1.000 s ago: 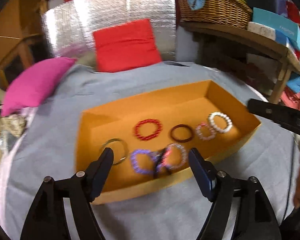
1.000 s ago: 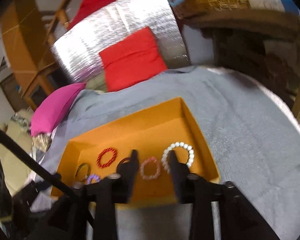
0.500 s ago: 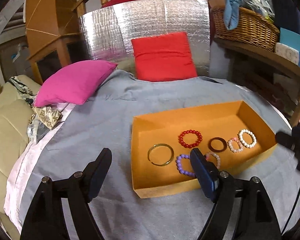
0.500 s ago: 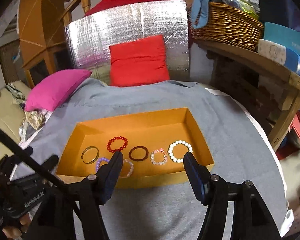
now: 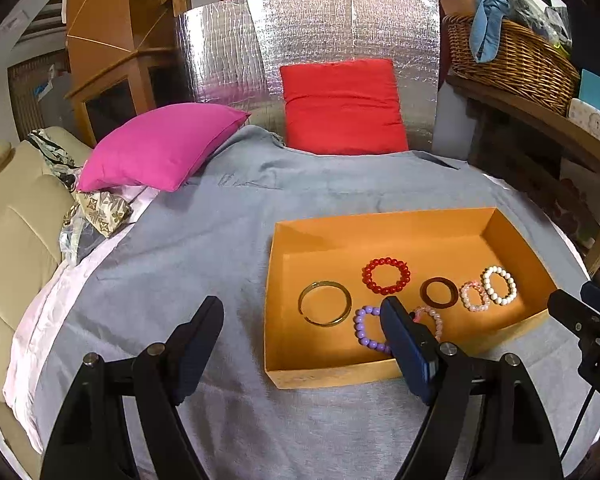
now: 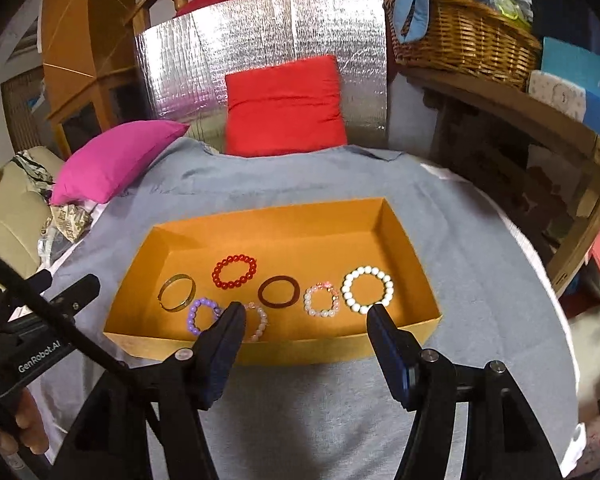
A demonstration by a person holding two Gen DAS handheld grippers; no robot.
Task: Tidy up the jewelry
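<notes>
Right wrist view gives you the whole layout: the grey blanket [image 6: 452,240] covers the bed, and on it sits the orange tray [image 6: 276,220] holding every piece you can see. Seven bracelets lie flat inside, none stacked: the white bead bracelet [image 6: 367,289] at the right end, the red bead bracelet [image 6: 235,271] toward the back, the gold bangle [image 6: 177,292] at the left, then the dark brown ring [image 6: 279,291], the pale pink bracelet [image 6: 321,300], the purple bead bracelet [image 6: 201,315], and a second pink one partly hidden behind your finger. Nothing lies loose on the blanket, so the sorting looks finished or very nearly so. Your right gripper [image 6: 306,330] hangs spread and empty over the tray's near wall. Your left gripper [image 5: 302,322] is likewise wide and holds nothing, one finger over the tray's near left part, the other over bare blanket.
</notes>
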